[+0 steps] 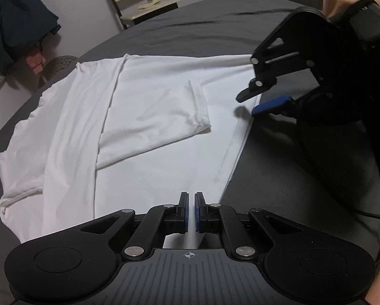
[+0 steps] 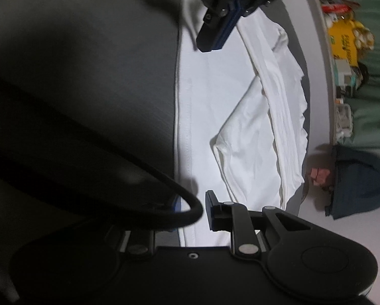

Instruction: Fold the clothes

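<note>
A white T-shirt [image 1: 149, 117] lies partly folded on a dark grey bed [image 1: 190, 30]; one side and a sleeve [image 1: 179, 106] are folded over its middle. My left gripper [image 1: 192, 198] hovers over the shirt's near edge, its jaws nearly together with a thin gap and nothing between them. My right gripper [image 1: 250, 103] is open over the shirt's right hem, apart from the cloth. In the right wrist view the shirt [image 2: 215, 96] runs up the middle, the left gripper [image 2: 212, 43] shows at the top, and a black cable [image 2: 164, 185] hides the right gripper's left finger.
A chair [image 1: 141, 2] stands beyond the bed by the wall. Dark blue clothing [image 1: 14, 17] hangs at the far left. A shelf with boxes and packets [image 2: 347, 45] lines the wall in the right wrist view. The bed's dark sheet [image 1: 278, 178] lies bare to the shirt's right.
</note>
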